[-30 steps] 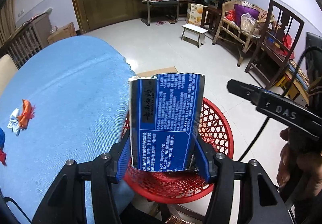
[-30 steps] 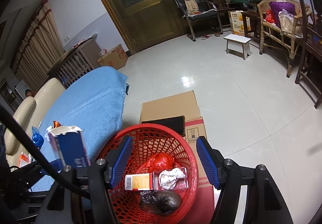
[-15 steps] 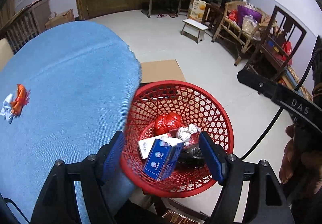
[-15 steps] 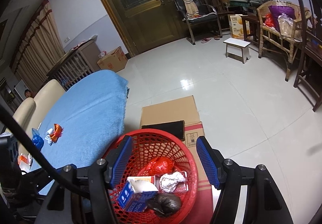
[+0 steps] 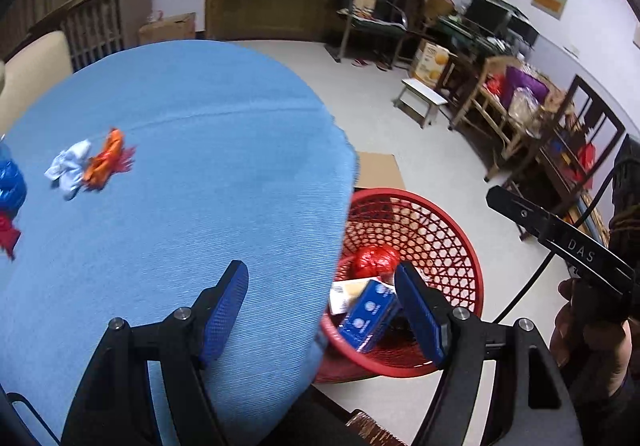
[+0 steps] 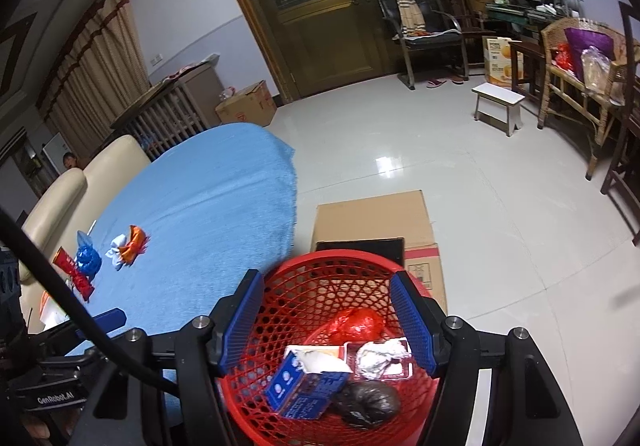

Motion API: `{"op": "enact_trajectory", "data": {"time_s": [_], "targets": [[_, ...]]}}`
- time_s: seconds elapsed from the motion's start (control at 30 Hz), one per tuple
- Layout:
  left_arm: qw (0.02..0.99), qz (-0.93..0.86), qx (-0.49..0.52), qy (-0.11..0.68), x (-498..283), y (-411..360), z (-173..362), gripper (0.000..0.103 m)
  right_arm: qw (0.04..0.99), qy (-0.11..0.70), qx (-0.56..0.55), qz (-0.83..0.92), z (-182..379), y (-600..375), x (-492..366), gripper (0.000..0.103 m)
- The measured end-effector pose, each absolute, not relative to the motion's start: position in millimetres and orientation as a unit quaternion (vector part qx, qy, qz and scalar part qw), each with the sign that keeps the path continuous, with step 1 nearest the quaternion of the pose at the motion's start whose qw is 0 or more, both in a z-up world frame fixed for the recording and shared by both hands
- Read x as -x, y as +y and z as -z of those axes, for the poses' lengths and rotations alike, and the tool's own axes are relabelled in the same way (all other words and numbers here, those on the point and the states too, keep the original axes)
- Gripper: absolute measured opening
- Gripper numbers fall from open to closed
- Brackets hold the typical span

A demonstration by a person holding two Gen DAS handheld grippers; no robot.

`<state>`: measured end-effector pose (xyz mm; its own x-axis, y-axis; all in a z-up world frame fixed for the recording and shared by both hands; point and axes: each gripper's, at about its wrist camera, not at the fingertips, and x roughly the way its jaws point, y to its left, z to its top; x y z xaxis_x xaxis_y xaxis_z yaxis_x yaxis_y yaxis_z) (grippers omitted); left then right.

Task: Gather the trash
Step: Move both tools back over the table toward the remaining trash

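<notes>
A red mesh basket (image 5: 448,242) (image 6: 304,286) stands on the floor beside the blue-clothed table (image 5: 192,173) (image 6: 208,201). In it lie a blue carton (image 5: 370,314) (image 6: 306,386), a red bag (image 6: 356,324), crumpled white paper (image 6: 380,358) and a dark bag (image 6: 370,402). My left gripper (image 5: 322,310) is open and empty over the table edge. My right gripper (image 6: 328,320) is open and empty above the basket. An orange and white wrapper (image 5: 92,163) (image 6: 128,246), a blue wrapper (image 6: 87,258) and a red wrapper (image 6: 74,274) lie on the table.
A flattened cardboard box (image 6: 372,221) lies on the floor behind the basket. A cream chair (image 6: 60,197) stands at the table's far side. A white stool (image 6: 498,101), wicker and wooden chairs (image 6: 580,77) line the right wall.
My left gripper opened and dropped the blue carton into the red basket, then swung left over the table. The right gripper stayed open above the basket.
</notes>
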<state>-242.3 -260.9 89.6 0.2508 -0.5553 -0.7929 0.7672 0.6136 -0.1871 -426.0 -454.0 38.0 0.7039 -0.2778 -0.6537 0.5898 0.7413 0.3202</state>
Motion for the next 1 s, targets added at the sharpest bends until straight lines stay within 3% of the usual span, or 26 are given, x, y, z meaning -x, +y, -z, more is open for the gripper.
{"op": "enact_trajectory", "data": {"time_s": [1.0], "targets": [[0.863, 0.258, -0.005, 0.435, 169, -93, -85, 0.076, 0.904, 0.338, -0.214, 0.150, -45, -375, 352, 0.070]]}}
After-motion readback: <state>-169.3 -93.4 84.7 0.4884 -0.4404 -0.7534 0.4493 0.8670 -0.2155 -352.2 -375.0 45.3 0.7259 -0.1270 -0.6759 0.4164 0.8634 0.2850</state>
